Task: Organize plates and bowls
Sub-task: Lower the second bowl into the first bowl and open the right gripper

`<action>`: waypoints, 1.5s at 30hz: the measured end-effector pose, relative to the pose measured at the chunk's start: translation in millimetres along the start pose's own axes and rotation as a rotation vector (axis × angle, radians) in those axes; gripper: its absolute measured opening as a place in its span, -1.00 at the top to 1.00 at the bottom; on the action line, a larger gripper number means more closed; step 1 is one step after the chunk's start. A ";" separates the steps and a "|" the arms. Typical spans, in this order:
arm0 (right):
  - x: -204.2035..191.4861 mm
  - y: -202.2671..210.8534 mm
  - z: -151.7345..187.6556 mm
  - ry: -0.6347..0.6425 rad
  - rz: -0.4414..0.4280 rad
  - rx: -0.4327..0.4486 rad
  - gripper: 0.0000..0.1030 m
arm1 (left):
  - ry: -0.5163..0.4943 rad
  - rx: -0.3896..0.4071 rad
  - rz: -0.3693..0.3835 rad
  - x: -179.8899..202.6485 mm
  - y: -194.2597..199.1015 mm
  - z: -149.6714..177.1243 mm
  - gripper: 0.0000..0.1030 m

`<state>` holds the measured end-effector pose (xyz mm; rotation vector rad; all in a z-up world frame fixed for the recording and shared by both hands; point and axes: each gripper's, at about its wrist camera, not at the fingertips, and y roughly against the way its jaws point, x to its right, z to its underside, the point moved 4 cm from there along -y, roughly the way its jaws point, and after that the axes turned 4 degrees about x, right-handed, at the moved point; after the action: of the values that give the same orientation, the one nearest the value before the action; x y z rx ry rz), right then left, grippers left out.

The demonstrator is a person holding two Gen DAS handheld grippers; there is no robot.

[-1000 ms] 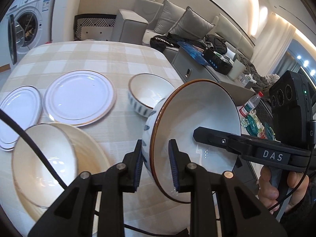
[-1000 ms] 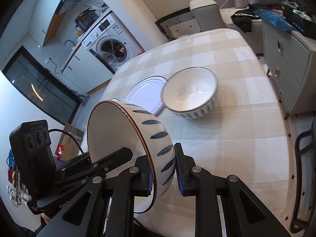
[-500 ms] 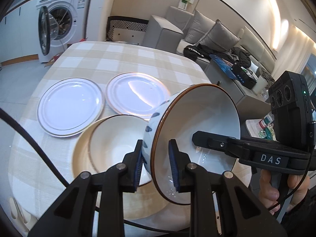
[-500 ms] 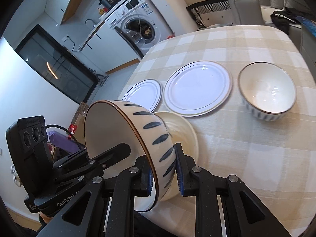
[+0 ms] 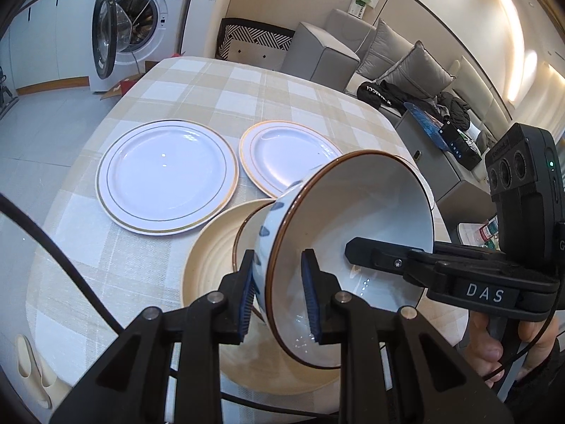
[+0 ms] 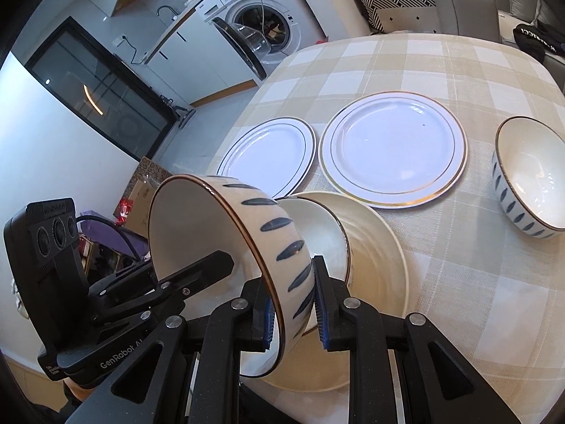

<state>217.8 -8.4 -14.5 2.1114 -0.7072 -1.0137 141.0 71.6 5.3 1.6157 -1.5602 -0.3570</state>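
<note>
Both grippers grip one blue-leaf patterned bowl (image 5: 353, 233) by opposite sides of its rim and hold it tilted on edge. My left gripper (image 5: 280, 296) is shut on its near rim; my right gripper (image 6: 295, 304) is shut on the same bowl (image 6: 247, 229). Just below it, a cream bowl (image 6: 317, 233) sits in a cream ribbed plate (image 6: 378, 268). Two white gold-rimmed plates (image 6: 392, 152) (image 6: 268, 155) lie flat on the checked tablecloth. A second blue-leaf bowl (image 6: 529, 176) stands upright at the right.
The table edge runs close on the near side (image 6: 459, 381). A washing machine (image 5: 137, 24) with its door open stands beyond the table. A grey sofa (image 5: 406, 67) and a cabinet with clutter lie to the right.
Both grippers have carried the tilted bowl leftward across the table, from beside the second blue-leaf bowl to just above the cream bowl and plate. Grip unchanged.
</note>
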 end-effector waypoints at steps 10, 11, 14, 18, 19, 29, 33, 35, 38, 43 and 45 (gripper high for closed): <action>1.7 -17.2 1.1 0.005 0.032 -0.051 0.63 | 0.004 -0.037 0.028 -8.3 -11.2 -2.2 0.56; 2.2 -17.9 1.2 0.006 0.033 -0.054 0.63 | 0.005 -0.038 0.033 -8.5 -11.8 -2.5 0.56; 2.5 -16.0 1.3 0.014 0.043 -0.052 0.62 | 0.006 -0.045 0.050 -9.9 -13.5 -1.2 0.55; 7.2 -7.3 -1.6 0.004 0.052 -0.031 0.62 | 0.011 -0.038 0.063 -11.3 -10.9 -1.6 0.48; 8.3 -5.4 -2.5 0.002 0.046 -0.026 0.62 | 0.011 -0.038 0.061 -11.5 -10.5 -1.7 0.48; 11.9 8.2 0.0 0.030 0.068 0.021 0.60 | -0.007 -0.002 0.032 -15.0 4.2 -3.3 0.35; 11.1 10.7 1.1 0.036 0.063 0.030 0.58 | -0.019 -0.002 0.010 -17.7 1.9 -3.5 0.33; 11.3 11.9 2.5 0.036 0.053 0.040 0.55 | -0.015 -0.003 0.012 -20.3 -2.1 -2.4 0.25; 12.0 13.0 5.0 0.039 0.053 0.043 0.49 | -0.010 -0.007 0.012 -22.7 -6.7 -1.0 0.20; 15.6 16.3 5.6 0.033 0.052 0.049 0.40 | 0.001 -0.022 0.017 -26.3 -13.2 0.6 0.13; 17.4 17.9 5.4 0.030 0.052 0.056 0.33 | -0.002 -0.019 0.014 -26.0 -13.1 0.3 0.13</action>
<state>219.7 -33.6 -11.1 2.1405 -0.7794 -0.9424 145.0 93.8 -13.0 1.5895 -1.5639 -0.3649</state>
